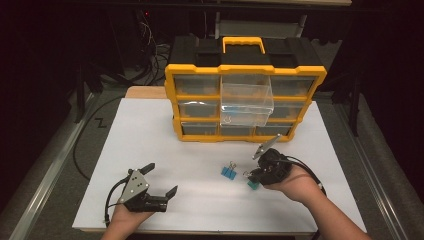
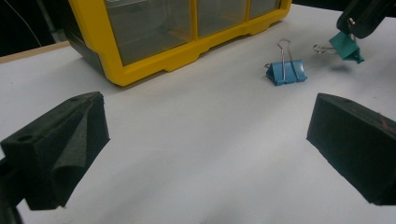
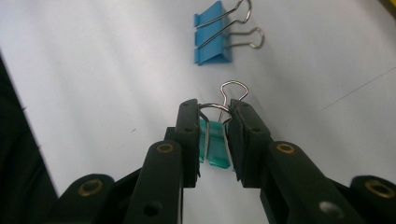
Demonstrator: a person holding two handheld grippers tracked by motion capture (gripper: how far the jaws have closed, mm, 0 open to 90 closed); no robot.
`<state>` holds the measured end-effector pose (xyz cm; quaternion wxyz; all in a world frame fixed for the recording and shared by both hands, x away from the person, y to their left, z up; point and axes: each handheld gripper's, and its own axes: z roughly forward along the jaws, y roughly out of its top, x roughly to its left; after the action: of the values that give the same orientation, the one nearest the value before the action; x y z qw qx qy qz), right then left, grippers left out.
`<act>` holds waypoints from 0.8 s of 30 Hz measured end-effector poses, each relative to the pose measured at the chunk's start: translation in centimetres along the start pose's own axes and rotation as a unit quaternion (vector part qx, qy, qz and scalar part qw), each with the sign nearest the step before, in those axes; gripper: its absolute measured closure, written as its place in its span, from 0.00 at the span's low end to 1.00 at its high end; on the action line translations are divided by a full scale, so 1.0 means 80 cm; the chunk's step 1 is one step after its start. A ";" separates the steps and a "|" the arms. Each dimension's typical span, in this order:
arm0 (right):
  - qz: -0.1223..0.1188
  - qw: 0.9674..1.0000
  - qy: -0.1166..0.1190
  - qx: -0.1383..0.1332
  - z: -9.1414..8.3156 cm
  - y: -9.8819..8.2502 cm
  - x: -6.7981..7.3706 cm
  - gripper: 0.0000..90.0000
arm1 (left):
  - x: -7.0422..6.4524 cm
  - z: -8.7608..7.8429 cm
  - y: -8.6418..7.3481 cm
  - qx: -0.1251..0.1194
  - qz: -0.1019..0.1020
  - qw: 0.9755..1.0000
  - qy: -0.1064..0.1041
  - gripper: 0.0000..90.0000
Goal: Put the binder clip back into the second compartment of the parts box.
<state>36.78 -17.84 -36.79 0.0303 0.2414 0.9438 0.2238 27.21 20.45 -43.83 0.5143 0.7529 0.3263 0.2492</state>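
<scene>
White tabletop (image 1: 165,130), dark room behind. Teal binder clip (image 3: 215,145) pinched between right gripper (image 3: 215,140) pads, wire loops poking out past tips, lifted just off table, at 4 o'clock of table. Blue binder clip (image 1: 228,172) lying flat at 9 o'clock of teal one, just beside, apart. Left gripper (image 1: 161,181) at 7 o'clock of table, jaws spread wide, nothing between, resting low. Yellow-black drawer organizer (image 1: 245,70) at 12 o'clock, middle clear drawer (image 1: 247,103) pulled out.
</scene>
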 end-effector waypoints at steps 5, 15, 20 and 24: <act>-0.010 1.000 0.017 0.002 -0.009 -0.007 0.000 0.84 | 0.001 0.001 0.000 0.001 0.000 1.000 0.001 0.00; -0.025 0.999 0.032 0.009 -0.039 -0.007 0.005 0.85 | 0.002 0.000 -0.001 0.001 -0.004 1.000 0.003 0.00; -0.038 0.998 0.040 0.012 -0.061 0.000 0.010 0.85 | 0.002 -0.001 0.000 -0.002 -0.004 1.000 0.004 0.00; -0.041 0.998 0.048 0.014 -0.083 0.010 0.013 0.85 | 0.003 -0.001 0.000 -0.003 -0.005 1.000 0.004 0.00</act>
<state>35.15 -19.43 -30.42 -0.0093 0.1921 0.9563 0.2201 27.29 20.68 -43.82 0.5165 0.7487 0.3314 0.2507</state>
